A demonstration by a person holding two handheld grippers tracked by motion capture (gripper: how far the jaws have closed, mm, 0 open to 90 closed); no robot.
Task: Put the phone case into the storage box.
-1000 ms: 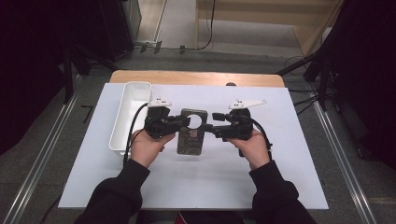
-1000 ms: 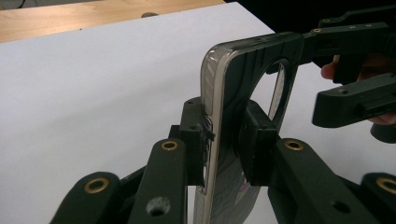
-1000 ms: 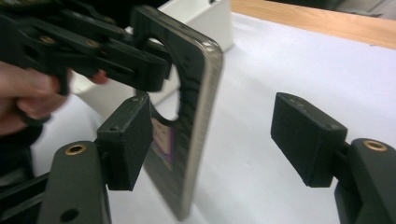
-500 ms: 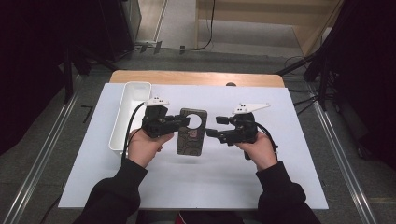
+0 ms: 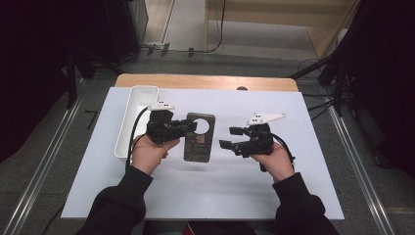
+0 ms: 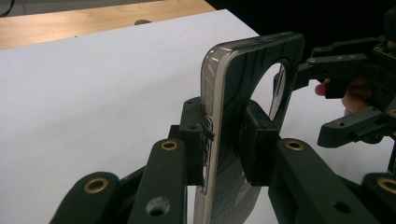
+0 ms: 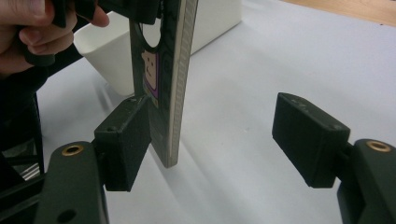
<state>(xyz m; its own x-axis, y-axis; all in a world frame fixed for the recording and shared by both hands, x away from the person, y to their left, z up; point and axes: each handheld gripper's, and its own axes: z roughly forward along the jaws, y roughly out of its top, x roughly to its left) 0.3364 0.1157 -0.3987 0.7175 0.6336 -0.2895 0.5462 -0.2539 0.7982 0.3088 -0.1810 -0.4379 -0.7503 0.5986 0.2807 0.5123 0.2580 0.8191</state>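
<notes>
The phone case (image 5: 199, 136) hangs over the middle of the white sheet (image 5: 303, 196), clamped at its left edge by the left gripper (image 5: 188, 126). The right gripper (image 5: 230, 137), jaws apart, sits just beside it. A tray (image 5: 128, 127) lies along the left edge.

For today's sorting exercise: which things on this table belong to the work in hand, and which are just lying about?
In use:
- phone case, dark with a round cut-out
- left gripper, shut on the case's edge
- right gripper, open, just beside the case

Lying about:
- white tray, at the left
- white sheet over the wooden table
</notes>
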